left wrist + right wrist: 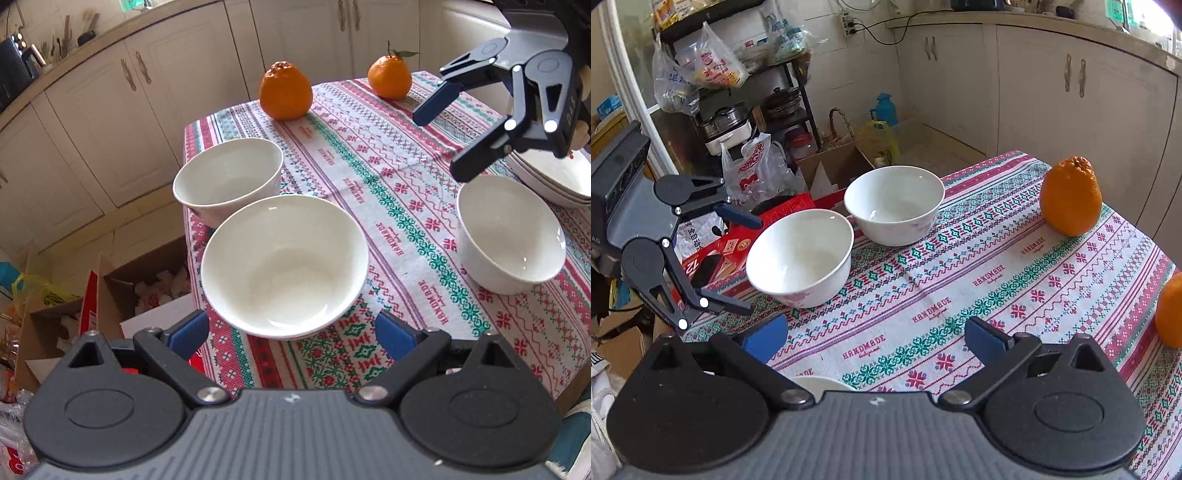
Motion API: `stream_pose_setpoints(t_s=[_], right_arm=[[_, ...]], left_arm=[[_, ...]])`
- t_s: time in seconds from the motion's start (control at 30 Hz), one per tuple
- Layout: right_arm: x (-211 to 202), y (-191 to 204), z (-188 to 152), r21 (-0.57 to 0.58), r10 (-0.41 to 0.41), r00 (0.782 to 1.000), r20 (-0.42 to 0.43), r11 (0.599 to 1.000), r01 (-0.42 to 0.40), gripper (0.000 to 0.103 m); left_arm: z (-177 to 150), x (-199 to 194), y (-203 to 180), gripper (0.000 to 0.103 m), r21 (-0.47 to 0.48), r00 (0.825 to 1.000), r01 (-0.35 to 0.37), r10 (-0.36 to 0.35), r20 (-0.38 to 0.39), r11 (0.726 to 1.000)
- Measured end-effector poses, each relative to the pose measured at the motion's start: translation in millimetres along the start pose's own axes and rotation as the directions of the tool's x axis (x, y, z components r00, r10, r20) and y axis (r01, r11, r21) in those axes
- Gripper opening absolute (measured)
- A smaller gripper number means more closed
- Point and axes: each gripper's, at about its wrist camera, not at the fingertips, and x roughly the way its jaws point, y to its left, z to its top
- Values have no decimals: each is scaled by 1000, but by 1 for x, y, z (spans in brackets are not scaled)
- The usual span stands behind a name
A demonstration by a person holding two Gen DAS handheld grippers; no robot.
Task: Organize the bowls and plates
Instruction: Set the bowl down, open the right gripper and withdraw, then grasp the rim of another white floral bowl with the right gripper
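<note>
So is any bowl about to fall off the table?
Maybe one. The far bowl sits right at the table's edge, its side seemingly past the cloth's edge, above an open cardboard box on the floor. The other two bowls sit further in. Nothing is spilled or broken.

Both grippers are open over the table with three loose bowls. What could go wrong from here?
1. The far bowl and the near bowl sit by the table's left edge; a nudge from the left gripper might push one off.
2. Those two bowls look touching, so lifting one may shift the other.
3. The right gripper hangs just above the third bowl and the stacked plates, risking a knock.
</note>
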Motion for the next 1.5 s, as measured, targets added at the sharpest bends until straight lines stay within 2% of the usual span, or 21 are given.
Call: stream_pose_setpoints(t_s=[0.07,0.2,0.4,0.47,0.6,0.73,0.93,1.0,1.1,1.23,1.5], right_arm=[[-3,-9,10,30,33,999,-10,999,-32,103],[-3,-25,25,49,44,999,-22,998,-43,103],[13,-38,31,91,86,996,-24,992,-83,103],[19,-36,33,90,106,994,-33,991,-103,103],[23,-22,33,37,94,995,-29,995,-93,103],[27,-11,24,21,76,997,14,997,-76,103],[38,17,21,-45,56,997,43,998,-54,103],[42,27,25,-45,57,998,42,997,-55,103],[50,37,31,-17,47,999,27,999,-46,101],[60,47,40,-12,15,1000,2,1000,-15,97],[83,48,48,31,29,998,-49,999,-27,90]], left_arm=[[5,3,4,96,-20,999,17,-18,-28,1000],[14,7,11,96,-24,998,34,-36,-58,999],[12,10,14,96,-15,995,43,-44,-89,999],[9,8,12,96,-20,996,54,-55,-69,998],[2,10,11,96,-42,998,54,-55,-18,998],[-15,13,9,96,-44,998,21,-18,52,999],[-41,9,-1,96,-35,984,-23,29,176,999],[-44,12,-3,96,-36,980,-54,60,191,998],[-43,15,-1,96,-84,974,-61,78,213,995],[-39,12,-4,96,-79,963,-68,86,256,995],[-37,14,0,94,-75,959,-36,55,278,997]])
